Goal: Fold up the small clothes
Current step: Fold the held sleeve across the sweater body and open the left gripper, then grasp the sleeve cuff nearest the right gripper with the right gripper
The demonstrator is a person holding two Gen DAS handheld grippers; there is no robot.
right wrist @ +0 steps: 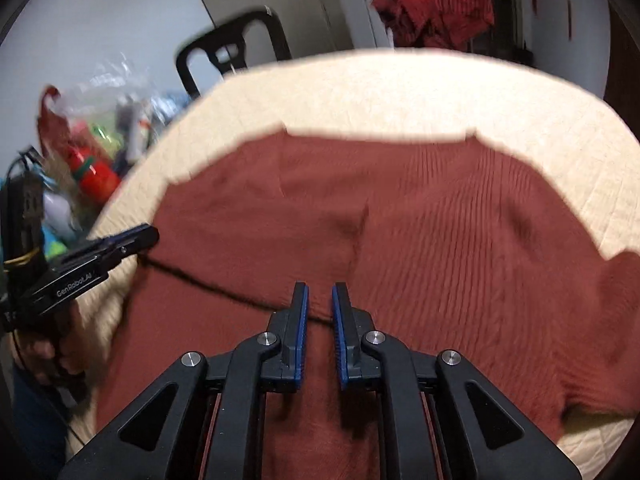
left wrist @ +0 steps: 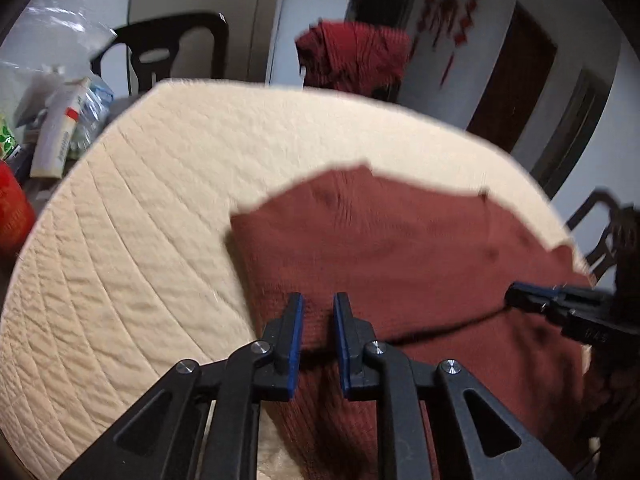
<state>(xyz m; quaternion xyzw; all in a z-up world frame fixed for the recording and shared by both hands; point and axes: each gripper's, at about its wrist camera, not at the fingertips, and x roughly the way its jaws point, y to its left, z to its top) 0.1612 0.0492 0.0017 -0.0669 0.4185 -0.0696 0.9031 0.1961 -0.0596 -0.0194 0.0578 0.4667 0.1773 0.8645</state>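
A rust-red knitted sweater [left wrist: 400, 248] [right wrist: 400, 208] lies spread on a cream quilted cover [left wrist: 160, 220] [right wrist: 400, 92]. Its near hem is raised off the cover, with a dark fold line running between the two grippers. My left gripper [left wrist: 318, 308] stands at the hem's left end with its blue pads nearly together and knit fabric pinched between them; the right wrist view shows it [right wrist: 136, 240] at the sweater's left edge. My right gripper [right wrist: 320, 300] pinches the same hem further right, and appears in the left wrist view [left wrist: 516, 296] at the far right.
Bottles, a white tube [left wrist: 56, 132] and a red container [left wrist: 12, 216] crowd the table's left side. A black chair [left wrist: 172, 48] stands behind, another chair [left wrist: 608, 232] at right. A red cloth [left wrist: 356, 56] hangs beyond the far edge. A hand [right wrist: 52, 344] holds the left gripper.
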